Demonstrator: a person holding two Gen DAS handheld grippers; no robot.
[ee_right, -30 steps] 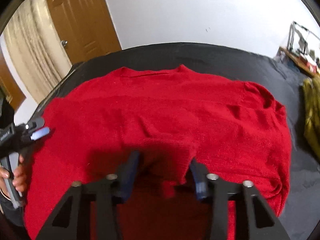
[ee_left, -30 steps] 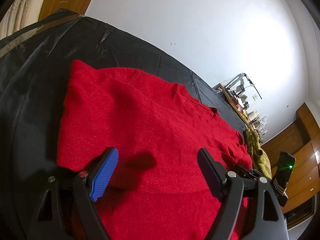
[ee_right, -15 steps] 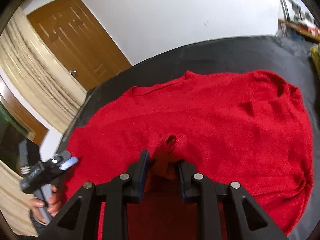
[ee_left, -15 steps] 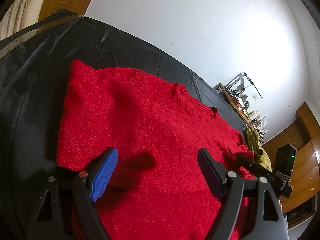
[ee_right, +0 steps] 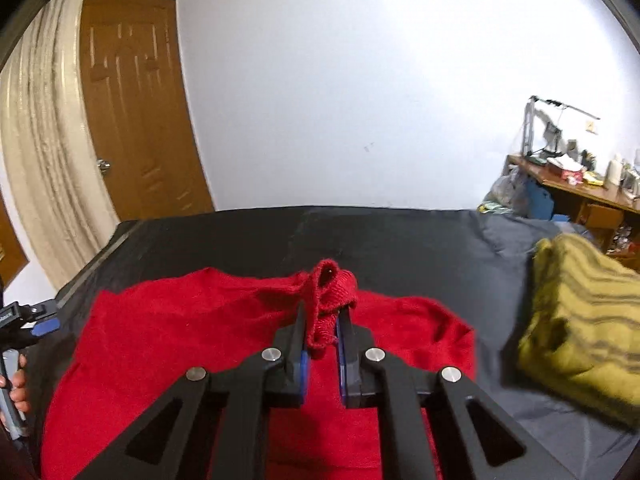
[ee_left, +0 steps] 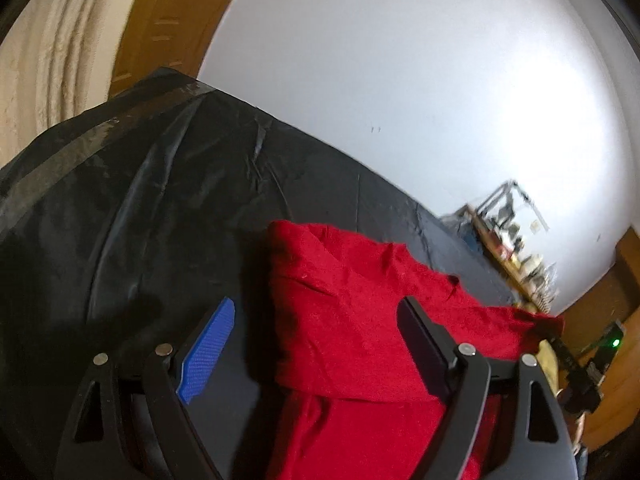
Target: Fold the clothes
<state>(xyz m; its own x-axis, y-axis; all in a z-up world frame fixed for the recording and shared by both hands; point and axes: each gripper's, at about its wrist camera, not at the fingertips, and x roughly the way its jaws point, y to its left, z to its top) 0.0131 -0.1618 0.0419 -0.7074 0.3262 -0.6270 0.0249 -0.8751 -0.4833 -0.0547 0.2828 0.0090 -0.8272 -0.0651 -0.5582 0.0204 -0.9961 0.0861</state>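
A red knitted sweater (ee_right: 192, 332) lies on the black-covered surface (ee_right: 400, 240). My right gripper (ee_right: 322, 320) is shut on a bunched fold of it, and the knit sticks up above the pads, lifted off the surface. In the left wrist view the sweater (ee_left: 352, 320) rises in a fold towards the right gripper (ee_left: 560, 340) at the far right. My left gripper (ee_left: 316, 344) stands wide open above the sweater's left edge, its pads touching nothing. The right wrist view shows the left gripper (ee_right: 36, 324) at the left border, held by a hand (ee_right: 16, 384).
A folded olive-yellow striped garment (ee_right: 580, 320) lies on the black cover to the right of the sweater. Beyond it stands a cluttered wooden desk (ee_right: 580, 184). A wooden door (ee_right: 132, 100) and a cream curtain (ee_right: 44, 120) are at the far left.
The right jaws closed on a bunch of the sweater and rose, pulling the knit up. The left gripper lifted and tilted up; the sweater now sits to the right between its fingers.
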